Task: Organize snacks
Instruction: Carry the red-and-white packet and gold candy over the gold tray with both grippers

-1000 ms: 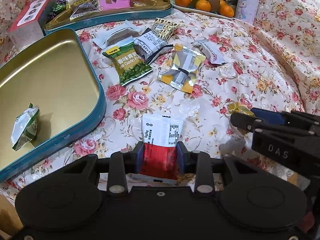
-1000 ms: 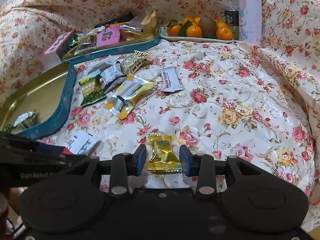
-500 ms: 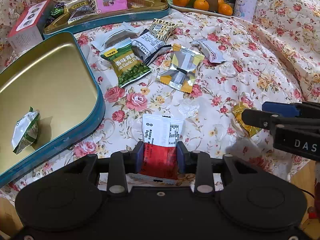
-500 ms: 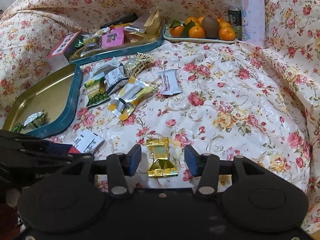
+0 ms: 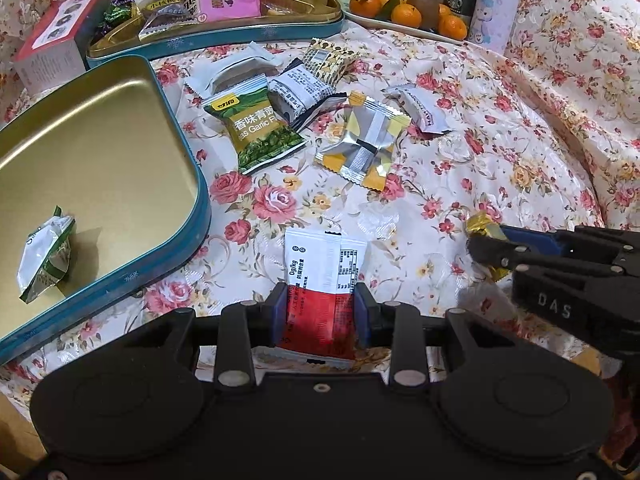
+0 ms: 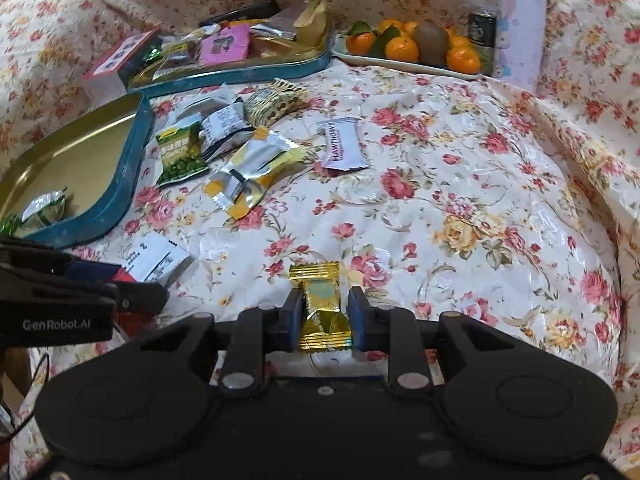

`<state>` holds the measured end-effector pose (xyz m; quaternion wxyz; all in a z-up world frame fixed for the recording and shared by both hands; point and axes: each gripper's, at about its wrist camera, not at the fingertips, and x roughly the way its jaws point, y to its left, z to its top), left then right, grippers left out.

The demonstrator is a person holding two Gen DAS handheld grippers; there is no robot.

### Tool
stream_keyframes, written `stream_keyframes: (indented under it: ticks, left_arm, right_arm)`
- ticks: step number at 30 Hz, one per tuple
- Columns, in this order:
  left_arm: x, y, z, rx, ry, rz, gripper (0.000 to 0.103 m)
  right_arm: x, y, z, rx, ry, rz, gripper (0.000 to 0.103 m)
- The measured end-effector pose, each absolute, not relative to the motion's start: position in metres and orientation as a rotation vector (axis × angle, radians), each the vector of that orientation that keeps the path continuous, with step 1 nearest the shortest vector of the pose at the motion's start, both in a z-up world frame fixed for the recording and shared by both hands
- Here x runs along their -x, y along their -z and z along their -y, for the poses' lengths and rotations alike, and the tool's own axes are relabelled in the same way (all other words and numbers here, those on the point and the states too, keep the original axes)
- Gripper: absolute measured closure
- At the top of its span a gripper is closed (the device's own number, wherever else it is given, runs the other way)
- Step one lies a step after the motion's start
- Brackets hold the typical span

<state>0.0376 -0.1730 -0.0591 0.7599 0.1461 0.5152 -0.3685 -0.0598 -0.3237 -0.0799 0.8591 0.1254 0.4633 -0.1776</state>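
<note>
My left gripper is shut on a red and white snack packet near the front of the floral cloth. My right gripper is shut on a gold candy; the gold candy also peeks out beside the right gripper in the left wrist view. An open teal tin with a gold inside lies to the left and holds one green and silver packet. Loose snacks lie further back: a green garlic pea packet, a silver and yellow packet, a white hawthorn packet.
A second teal tin full of snacks stands at the back, with a small box to its left. A plate of oranges and kiwi, a dark can and a lilac bottle stand at the back right.
My right gripper opened around the gold candy half a second ago and has now closed on it. My left gripper kept hold of the red and white packet and barely moved.
</note>
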Motion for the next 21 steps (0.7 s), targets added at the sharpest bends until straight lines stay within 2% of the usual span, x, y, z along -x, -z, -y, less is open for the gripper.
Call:
stream_keyframes:
  ticks: [1,10,21]
  left_arm:
    - [-0.038,0.059,0.172,-0.314,0.806,-1.12,0.061]
    - [-0.032,0.051,0.157,-0.281,0.818,-1.124,0.061]
    - [-0.019,0.029,0.102,-0.258,0.754,-1.079,0.061]
  right_arm:
    - [0.061,0.08,0.324,-0.273,0.38,-0.966,0.082]
    - [0.077,0.061,0.318,-0.365,0.403,-0.876,0.082]
    - [0.092,0.046,0.264,-0.368,0.316,-0.874,0.082]
